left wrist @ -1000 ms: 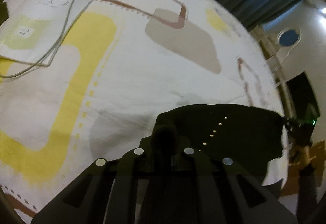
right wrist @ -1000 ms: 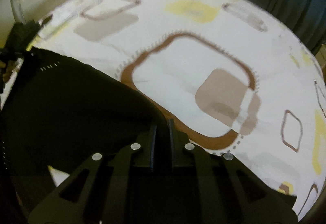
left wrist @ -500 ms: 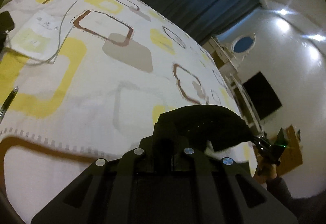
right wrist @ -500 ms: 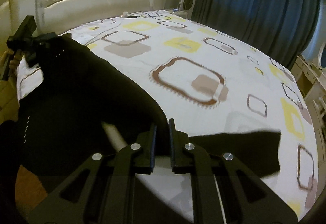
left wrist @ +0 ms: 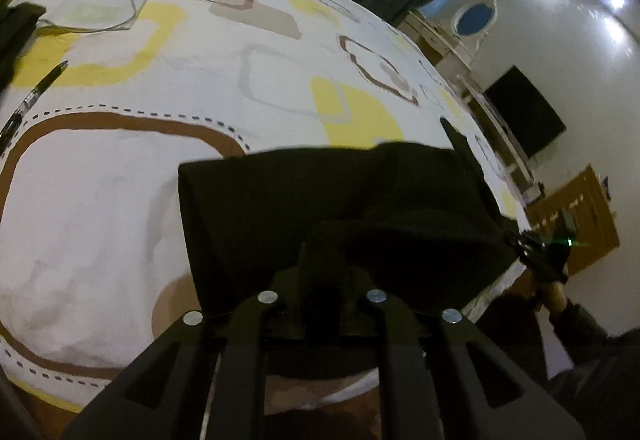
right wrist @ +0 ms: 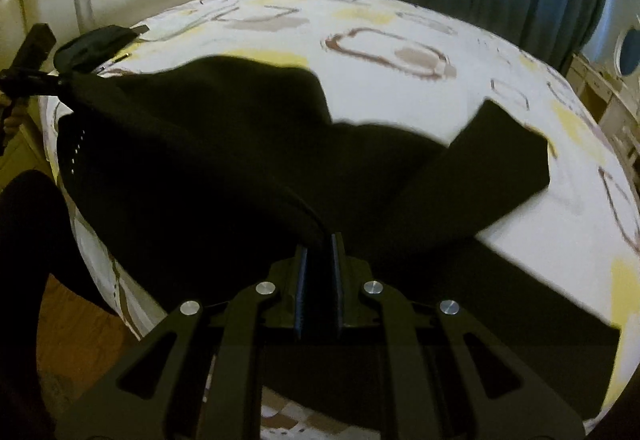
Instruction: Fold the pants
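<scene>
While the black pants [right wrist: 224, 160] hang stretched between both grippers over the near edge of the patterned bedspread [left wrist: 120, 200], the step in hand looks like spreading them flat before any fold. At the left, the left gripper [left wrist: 324, 280] has waistband cloth bunched between its jaws, which are opening slightly. Rightward, the right gripper [right wrist: 320, 252] has its jaws nearly closed, pinching the other corner. Next, I judge, both should lower together and lay the fabric smooth.
</scene>
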Available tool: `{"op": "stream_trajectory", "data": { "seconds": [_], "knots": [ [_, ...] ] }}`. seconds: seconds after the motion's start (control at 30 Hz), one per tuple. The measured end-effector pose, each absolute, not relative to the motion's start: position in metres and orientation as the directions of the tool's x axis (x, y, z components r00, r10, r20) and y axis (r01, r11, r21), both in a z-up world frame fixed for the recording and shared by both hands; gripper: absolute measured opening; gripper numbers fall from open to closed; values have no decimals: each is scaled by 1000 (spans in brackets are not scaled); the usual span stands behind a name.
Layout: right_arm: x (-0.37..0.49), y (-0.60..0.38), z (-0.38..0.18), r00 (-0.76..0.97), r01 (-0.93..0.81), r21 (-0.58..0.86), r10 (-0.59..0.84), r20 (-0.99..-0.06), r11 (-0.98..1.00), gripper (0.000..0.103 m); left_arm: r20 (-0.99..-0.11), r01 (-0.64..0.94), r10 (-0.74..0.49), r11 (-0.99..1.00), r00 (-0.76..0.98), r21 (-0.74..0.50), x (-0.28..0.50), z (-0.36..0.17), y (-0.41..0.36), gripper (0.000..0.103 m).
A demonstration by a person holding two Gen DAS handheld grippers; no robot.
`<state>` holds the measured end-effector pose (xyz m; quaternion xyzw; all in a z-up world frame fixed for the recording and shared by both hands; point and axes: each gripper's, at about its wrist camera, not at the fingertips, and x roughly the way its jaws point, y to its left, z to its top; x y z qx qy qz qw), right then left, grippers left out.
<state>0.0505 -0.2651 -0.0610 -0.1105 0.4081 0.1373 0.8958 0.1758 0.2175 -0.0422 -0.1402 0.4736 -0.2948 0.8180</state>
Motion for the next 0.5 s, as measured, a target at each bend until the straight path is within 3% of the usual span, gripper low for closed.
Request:
{"op": "stream_trajectory", "data": {
  "seconds": [0.17,0.4,0.5],
  "knots": [
    [43,-268,-75,615,-318,-77,144,-775,945,12,-754,408,-546,822,366,-397,155,-44,219,36],
    [38,-266,-77,614,-326,-129,106,-782,937,12,-815,375,-439,877,377,-299,134,-50,247,36],
    [31,-267,-80,607,-326,-142,92,-789,935,13,-793,282,-434,898,428,-339,130,-42,275,36]
  ]
}}
